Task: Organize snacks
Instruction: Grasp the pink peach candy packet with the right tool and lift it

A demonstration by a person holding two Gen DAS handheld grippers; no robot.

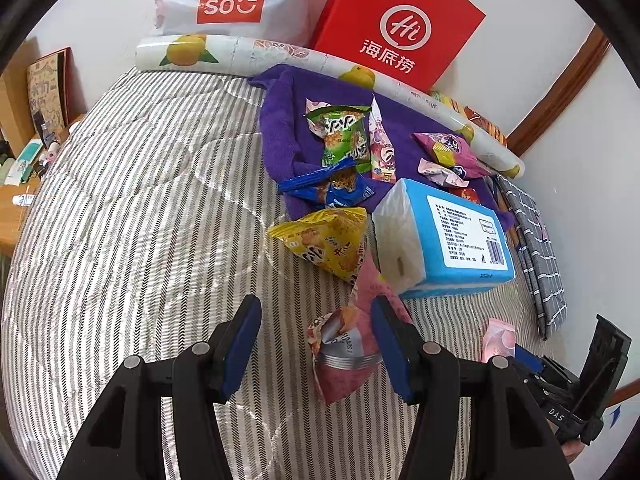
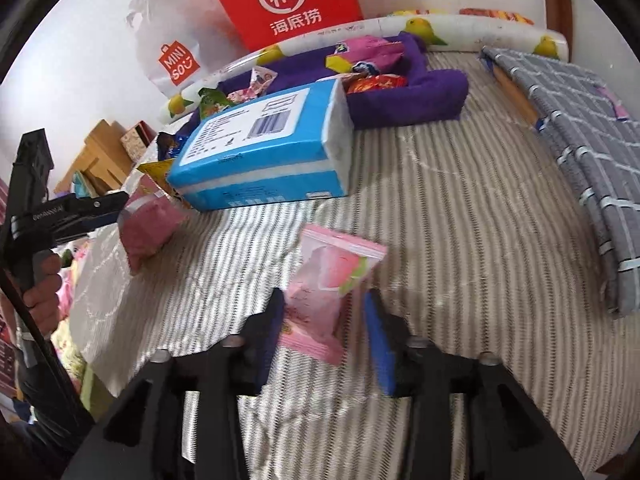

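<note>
Pink peach packet point(image 2: 324, 280) lies between the half-open right tool point(image 2: 324, 336), unpinched; closing comes next, left tool point(image 1: 316, 344) gaping over another packet point(image 1: 344, 356).

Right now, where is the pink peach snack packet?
In the right wrist view, the pink peach packet lies on the striped bed cover between the right gripper fingers, in front of the blue tissue pack.
</note>
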